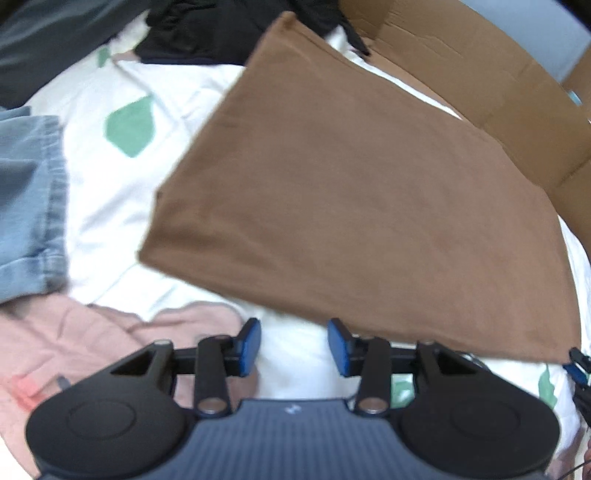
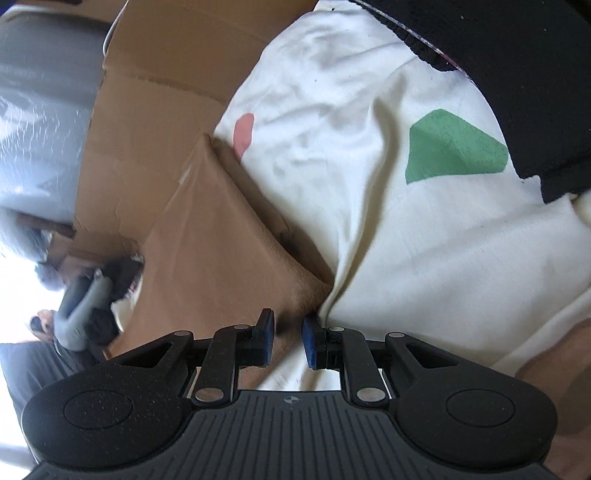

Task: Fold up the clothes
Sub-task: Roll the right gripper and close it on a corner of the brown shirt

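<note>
A folded brown garment (image 1: 351,192) lies slantwise over a white sheet with green patches (image 1: 110,192). My left gripper (image 1: 294,345) hovers open just off the garment's near edge, with only sheet showing between its blue pads. The right gripper's tips (image 1: 576,363) meet the garment's lower right corner at the edge of that view. In the right wrist view the right gripper (image 2: 289,341) stands narrowly closed with the brown garment (image 2: 221,258) running down into the gap between its pads. The view is rolled, so the sheet (image 2: 406,258) rises to the right.
A cardboard box (image 1: 480,74) (image 2: 147,110) stands right behind the garment. Blue jeans (image 1: 26,203) lie at the left and a pink garment (image 1: 74,343) at the near left. Black clothing (image 1: 192,33) (image 2: 517,74) is piled at the far side.
</note>
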The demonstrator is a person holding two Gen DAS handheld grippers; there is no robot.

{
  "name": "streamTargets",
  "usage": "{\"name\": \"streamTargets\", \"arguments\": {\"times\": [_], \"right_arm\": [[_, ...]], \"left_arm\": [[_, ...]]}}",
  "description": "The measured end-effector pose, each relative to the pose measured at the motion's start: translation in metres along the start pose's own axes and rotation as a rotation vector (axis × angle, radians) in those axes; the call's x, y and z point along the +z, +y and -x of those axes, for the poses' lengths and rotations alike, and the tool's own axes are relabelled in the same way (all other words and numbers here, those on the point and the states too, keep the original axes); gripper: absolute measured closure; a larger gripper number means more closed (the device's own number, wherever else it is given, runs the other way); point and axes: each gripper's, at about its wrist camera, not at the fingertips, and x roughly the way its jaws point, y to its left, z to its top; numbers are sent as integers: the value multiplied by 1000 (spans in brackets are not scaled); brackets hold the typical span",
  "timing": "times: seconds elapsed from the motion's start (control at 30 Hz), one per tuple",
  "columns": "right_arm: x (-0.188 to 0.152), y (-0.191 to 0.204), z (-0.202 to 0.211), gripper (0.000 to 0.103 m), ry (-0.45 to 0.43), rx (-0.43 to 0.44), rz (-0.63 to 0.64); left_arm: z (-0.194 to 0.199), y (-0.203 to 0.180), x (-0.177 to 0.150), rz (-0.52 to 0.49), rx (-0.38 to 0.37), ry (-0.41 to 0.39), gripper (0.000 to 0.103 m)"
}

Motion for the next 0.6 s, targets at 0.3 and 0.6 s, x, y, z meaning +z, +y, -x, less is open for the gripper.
{"name": "streamTargets", "arguments": {"times": [0.3,0.6], "right_arm": [[6,-7,0,81,-4,94,-128],[6,-21,-20,80,21,107,-219]], "left_arm": [[1,16,5,87,11,-9,59],[4,43,6,238,-12,-22,59]]}}
